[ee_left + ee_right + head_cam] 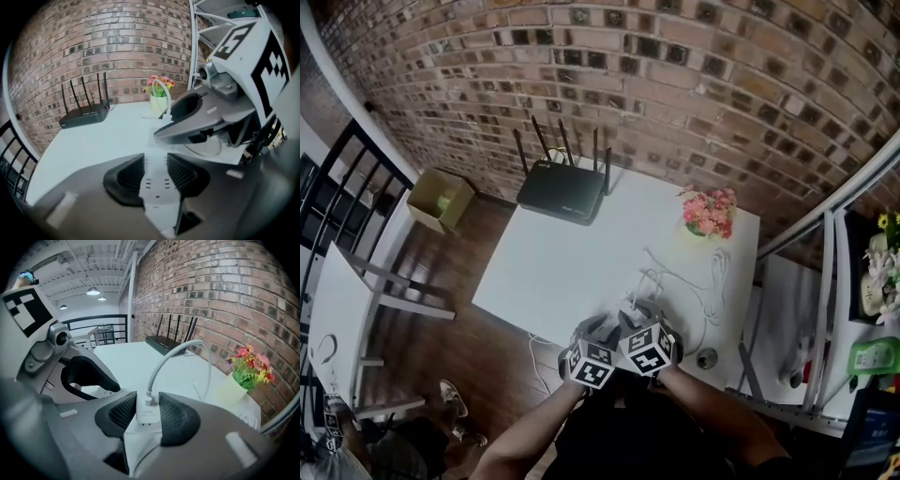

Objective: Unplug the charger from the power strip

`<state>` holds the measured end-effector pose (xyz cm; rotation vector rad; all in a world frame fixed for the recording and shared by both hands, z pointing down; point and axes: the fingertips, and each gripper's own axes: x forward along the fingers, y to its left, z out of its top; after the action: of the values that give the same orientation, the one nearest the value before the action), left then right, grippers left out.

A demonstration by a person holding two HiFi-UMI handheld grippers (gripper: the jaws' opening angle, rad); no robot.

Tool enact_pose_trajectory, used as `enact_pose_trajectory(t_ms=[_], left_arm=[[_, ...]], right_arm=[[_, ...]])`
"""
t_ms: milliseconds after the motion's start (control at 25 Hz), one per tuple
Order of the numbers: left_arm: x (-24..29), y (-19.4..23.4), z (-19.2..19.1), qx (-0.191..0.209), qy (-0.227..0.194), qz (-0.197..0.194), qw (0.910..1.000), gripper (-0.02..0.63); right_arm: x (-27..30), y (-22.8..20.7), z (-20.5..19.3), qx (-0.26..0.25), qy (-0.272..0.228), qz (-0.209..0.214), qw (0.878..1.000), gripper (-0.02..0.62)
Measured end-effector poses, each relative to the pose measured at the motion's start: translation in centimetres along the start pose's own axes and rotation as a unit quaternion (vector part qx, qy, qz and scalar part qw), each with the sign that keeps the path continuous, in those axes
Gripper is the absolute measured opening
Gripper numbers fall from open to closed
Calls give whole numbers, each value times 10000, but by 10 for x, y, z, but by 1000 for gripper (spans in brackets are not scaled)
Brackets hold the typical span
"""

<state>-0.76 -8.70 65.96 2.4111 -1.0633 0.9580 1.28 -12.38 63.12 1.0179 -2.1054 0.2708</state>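
Nearest the lens, the left gripper point(156, 172) holds its ribbed black fingers point(129, 176) apart over the power strip point(157, 201), a flat white plastic bar with small dark slots (its pads stand beside the strip without pressing on it). Close at its side, the right gripper point(147, 411) has its fingers point(174, 417) clamped on the charger point(145, 414), a small smooth white block standing upright on the strip; whether its pins are in the socket cannot be told. A rounded white cable point(164, 362) arches up out of the charger's top and runs on in loose loops across the table point(562, 262). Both grippers work at the table's near edge, by its right corner. Beyond them spreads the matte white top, with a black router point(562, 192) bristling with antennas at the far edge and a pale pot of pink flowers point(708, 214) in the far right corner, both against the rough brick wall point(675, 75).
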Motion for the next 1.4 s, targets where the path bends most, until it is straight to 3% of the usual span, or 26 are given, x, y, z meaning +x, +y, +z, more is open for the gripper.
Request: enact_pose_trajectory(t_ms=[320, 920, 1120, 1280, 1400], left_arm=[[8, -10, -17, -108, 156, 26, 9998, 142], [6, -12, -17, 27, -114, -23, 9999, 143], [8, -12, -17, 74, -68, -51, 9999, 141], [8, -13, -17, 72, -61, -63, 9999, 141], [8, -12, -16, 80, -57, -73, 9999, 141]], right_arm=[[-9, 14, -7, -26, -57, 54, 10000, 144], [-12, 16, -2, -325, -130, 214, 9992, 143], [-12, 10, -4, 168, -35, 234, 9996, 143], [-12, 15, -3, -282, -105, 195, 9994, 141], [-12, 9, -5, 296, -106, 260, 9992, 143]])
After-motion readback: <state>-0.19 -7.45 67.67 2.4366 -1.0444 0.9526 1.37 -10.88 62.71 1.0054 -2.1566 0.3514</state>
